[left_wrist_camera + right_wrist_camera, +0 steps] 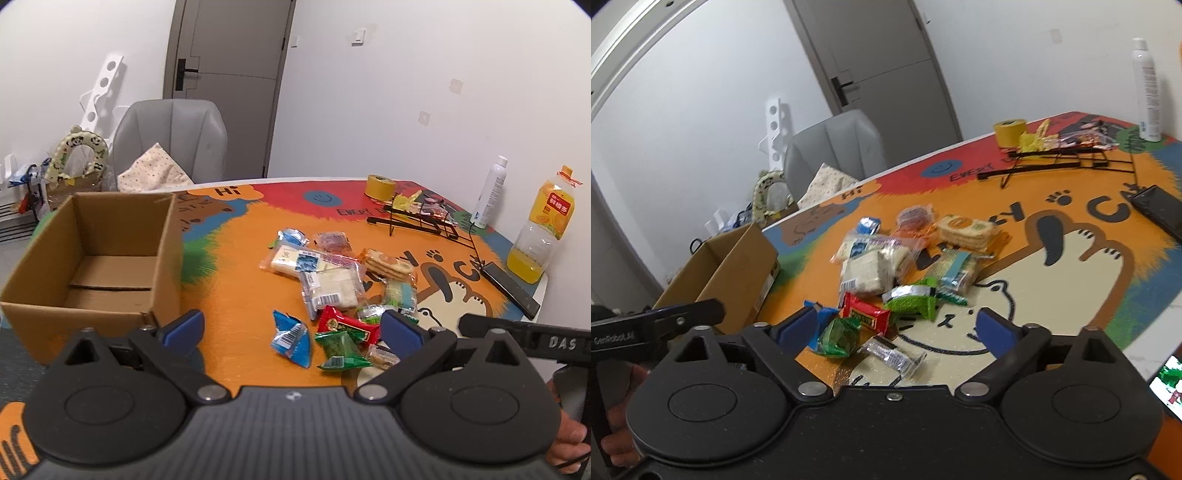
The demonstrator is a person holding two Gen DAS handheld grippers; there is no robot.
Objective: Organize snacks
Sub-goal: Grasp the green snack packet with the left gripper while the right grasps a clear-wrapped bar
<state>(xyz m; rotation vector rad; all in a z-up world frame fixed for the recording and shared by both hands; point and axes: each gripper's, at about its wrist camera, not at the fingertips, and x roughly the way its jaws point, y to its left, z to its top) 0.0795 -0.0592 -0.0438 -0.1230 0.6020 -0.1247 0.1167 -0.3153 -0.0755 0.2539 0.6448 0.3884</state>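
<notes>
With both grippers spread wide and empty, we had the red packet [866, 318] at twelve o'clock just ahead of the right gripper [897, 330], nearer than our left gripper [291, 326], cardboard box [738, 266] at ten.

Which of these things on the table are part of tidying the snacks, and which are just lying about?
For the job: snack packets, cardboard box, left gripper, right gripper.

Lying about: juice bottle, white spray can, tape roll, wire rack, phone.
</notes>
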